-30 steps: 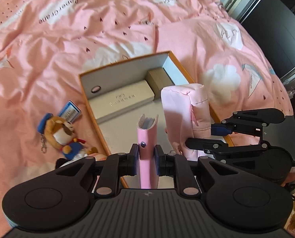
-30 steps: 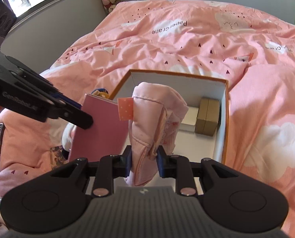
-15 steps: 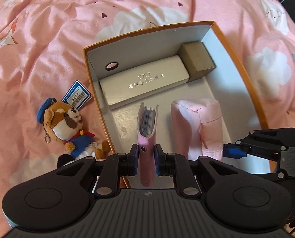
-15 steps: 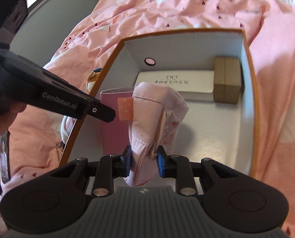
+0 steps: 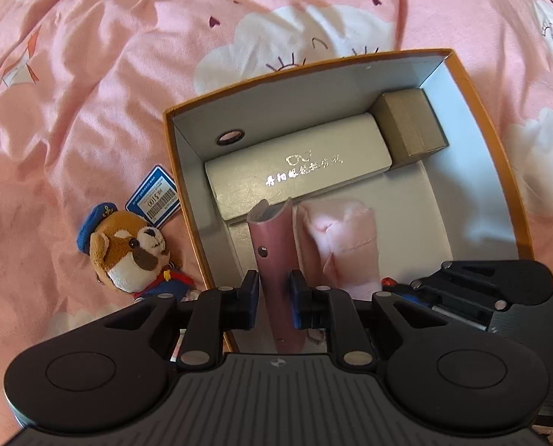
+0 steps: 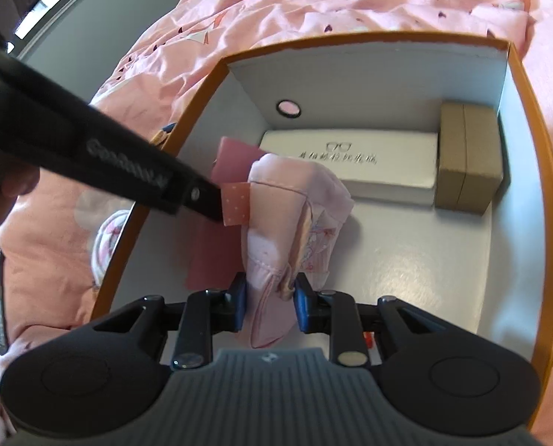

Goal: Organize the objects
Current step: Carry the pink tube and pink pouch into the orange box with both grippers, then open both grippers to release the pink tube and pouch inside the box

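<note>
Pink bedding printed with clouds spreads under everything, and on it sits the orange-rimmed box I am filling.

Nearest me, my left gripper is clamped on a pink notebook, pads tight against both covers. The book stands on end, spine toward me, its long axis running away along my fingers down into the box. Just beside it to my right, my right gripper is closed on a pale pink fabric pouch, also hanging lengthwise ahead of the fingers. The two things are side by side, touching or nearly so; I cannot tell which. From the right wrist camera the left tool's arm crosses in from my left, and the notebook shows behind the pouch.

Both loads are inside the box walls, over the bare near floor. I judge the next move is a straight lowering and release, each thing laid forward along its own length. The left hand has less room, with the box's left wall close by.

Farther ahead, a white glasses case lies crosswise against the far wall, with a small brown carton at its right end. Outside, left of my left gripper, lies a plush dog with a blue price tag.
</note>
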`<state>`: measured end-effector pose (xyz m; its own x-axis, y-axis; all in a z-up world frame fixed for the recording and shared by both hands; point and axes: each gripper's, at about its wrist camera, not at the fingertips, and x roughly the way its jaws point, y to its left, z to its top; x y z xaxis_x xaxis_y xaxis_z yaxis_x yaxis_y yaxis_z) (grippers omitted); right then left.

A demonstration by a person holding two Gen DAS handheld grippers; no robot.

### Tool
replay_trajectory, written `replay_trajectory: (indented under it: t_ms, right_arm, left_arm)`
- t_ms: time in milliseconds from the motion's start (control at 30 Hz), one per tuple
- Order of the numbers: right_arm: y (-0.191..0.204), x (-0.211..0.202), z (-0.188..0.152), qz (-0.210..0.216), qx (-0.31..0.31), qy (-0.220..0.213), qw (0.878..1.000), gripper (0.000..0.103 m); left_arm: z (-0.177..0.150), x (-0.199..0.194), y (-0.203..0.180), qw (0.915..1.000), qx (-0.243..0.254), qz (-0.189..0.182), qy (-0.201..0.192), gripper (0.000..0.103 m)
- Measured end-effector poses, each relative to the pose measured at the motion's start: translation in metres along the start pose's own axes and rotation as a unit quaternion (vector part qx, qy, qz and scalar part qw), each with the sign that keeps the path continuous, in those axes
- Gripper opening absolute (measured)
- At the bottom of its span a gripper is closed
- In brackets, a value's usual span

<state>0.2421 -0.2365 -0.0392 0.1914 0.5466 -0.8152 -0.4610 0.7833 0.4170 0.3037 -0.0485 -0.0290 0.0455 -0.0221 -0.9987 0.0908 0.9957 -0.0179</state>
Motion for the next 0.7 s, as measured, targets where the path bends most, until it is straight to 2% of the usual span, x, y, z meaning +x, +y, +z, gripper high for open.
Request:
replay_trajectory:
  t_ms: [100, 300, 433, 567, 700]
  right_arm:
    - [-0.002, 0.001, 0.003, 0.003, 0.004, 0.002, 1.0, 0.028]
    - [0.008, 0.003, 0.005, -0.003, -0.03, 0.004, 1.0, 0.028]
    - [0.011, 0.005, 0.008, 0.003, -0.046, 0.016, 0.999, 0.028]
    - [0.013, 0.011, 0.008, 0.037, -0.041, 0.05, 0.997, 0.028]
    - [0.023, 0.01, 0.006, 0.023, -0.057, 0.049, 0.997, 0.028]
  left_arm:
    - [0.001, 0.003, 0.001, 1.0, -0.002, 0.001, 0.002, 0.021]
    - [0.001, -0.003, 0.012, 0.9994, -0.022, -0.027, 0.009, 0.021]
    - [-0.004, -0.015, 0.014, 0.9992, -0.014, -0.037, -0.007, 0.024]
    - [-0.01, -0.025, 0.016, 0.9985, 0.004, -0.044, -0.033, 0.026]
    - [-0.014, -0.033, 0.018, 0.9966, 0.018, -0.053, -0.06, 0.026]
